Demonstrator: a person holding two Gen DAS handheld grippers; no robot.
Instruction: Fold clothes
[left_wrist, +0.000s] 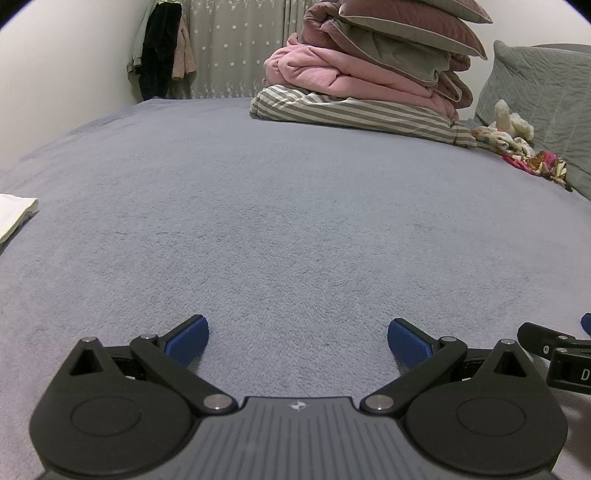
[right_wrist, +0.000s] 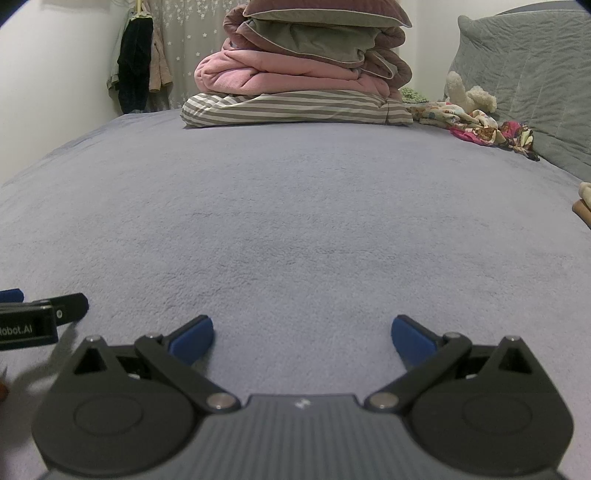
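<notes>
Looks like nothing's picked up yet: left tool (left_wrist: 298, 341) and right tool (right_wrist: 302, 338) both spread wide over the bare bed (left_wrist: 295, 229), so next is probably reaching for the floral clothes (right_wrist: 480, 127) crumpled far right.

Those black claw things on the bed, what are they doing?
They are two grabbers a person holds, for folding clothes. Right now the left gripper and the right gripper are both open and hold nothing, low over the grey-blue bed cover. A white cloth lies off to the left, and a crumpled flowery garment sits far back by the stacked bedding. No folding has started yet.
</notes>
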